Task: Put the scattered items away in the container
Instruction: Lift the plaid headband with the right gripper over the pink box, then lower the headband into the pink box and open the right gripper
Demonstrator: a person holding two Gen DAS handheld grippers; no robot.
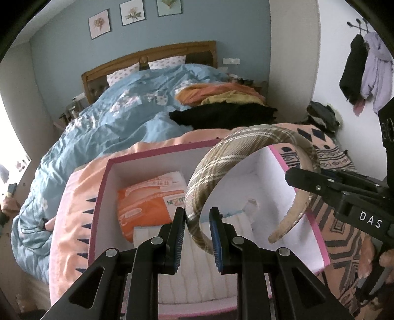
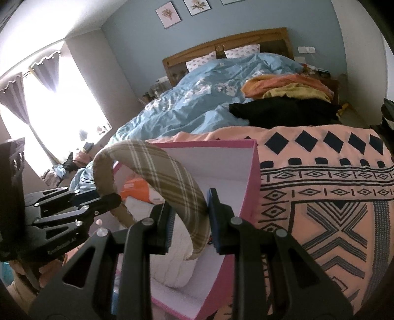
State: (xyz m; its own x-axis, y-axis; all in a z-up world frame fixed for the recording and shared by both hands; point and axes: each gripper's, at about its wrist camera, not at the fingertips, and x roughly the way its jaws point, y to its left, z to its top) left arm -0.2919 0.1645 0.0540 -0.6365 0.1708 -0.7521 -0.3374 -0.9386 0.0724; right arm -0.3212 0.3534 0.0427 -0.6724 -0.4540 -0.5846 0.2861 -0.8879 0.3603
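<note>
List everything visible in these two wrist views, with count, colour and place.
headband: one, tan plaid, held above the box by both grippers
box: one, pink with white inside, on the patterned blanket
packet: one, orange and white, in the box
knit item: one, white, in the box
patterned blanket: one, peach and black, bed foot
duvet: one, light blue, on the bed
clothes pile: orange, yellow, black, on the bed
pictures: three, on the blue wall
left gripper: black, shut on the headband
right gripper: black, shut on the headband
</note>
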